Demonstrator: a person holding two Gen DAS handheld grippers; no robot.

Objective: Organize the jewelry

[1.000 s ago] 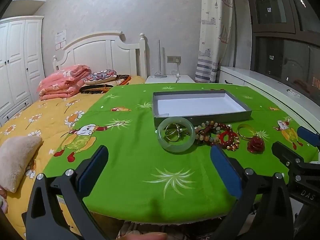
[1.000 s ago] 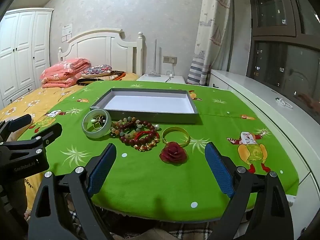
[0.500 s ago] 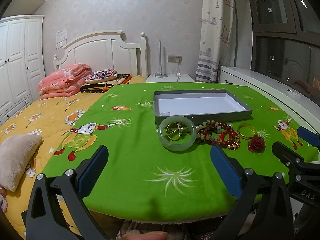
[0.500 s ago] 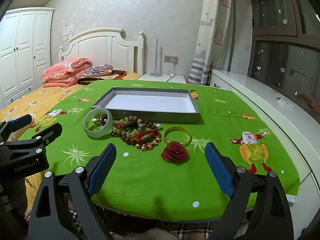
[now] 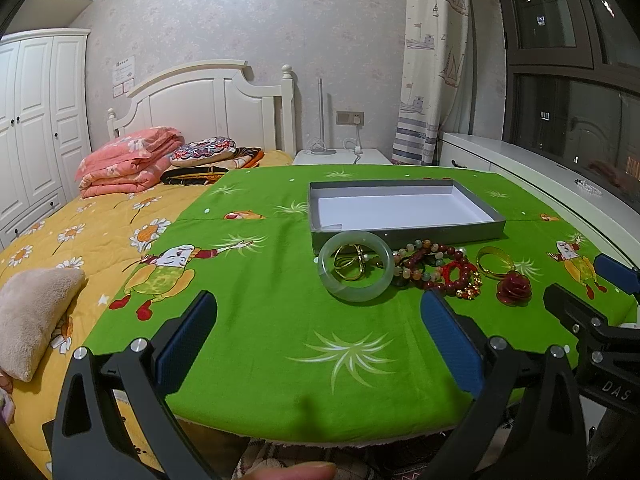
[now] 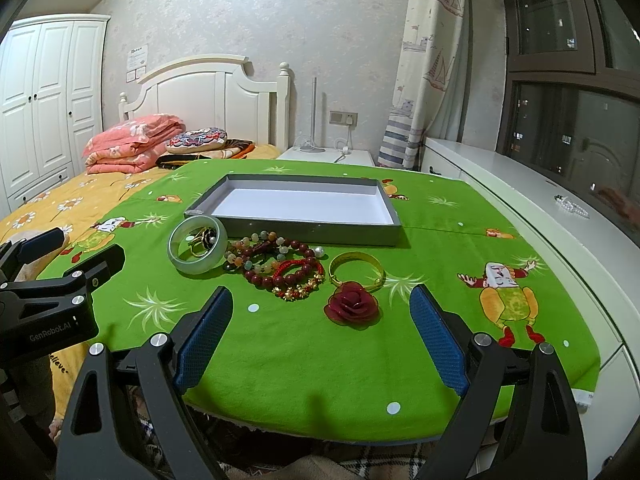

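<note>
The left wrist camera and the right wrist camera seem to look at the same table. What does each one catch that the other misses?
Only the left view shows the beige cushion on the bed and a fingertip at the bottom edge. Only the right view shows the whole cartoon figure on the cloth's right side. Both show the empty grey tray, jade bangle, bead bracelets, gold bangle and red rose, with both grippers open.

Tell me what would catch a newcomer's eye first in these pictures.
The bright green cartoon-print cloth over the table dominates both views. On it lies a cluster of jewelry: a pale jade bangle with small rings inside, beaded bracelets, a gold bangle and a red rose ornament, all just in front of an empty grey tray. Both the left claw and right claw hover open near the table's front edge.
</note>
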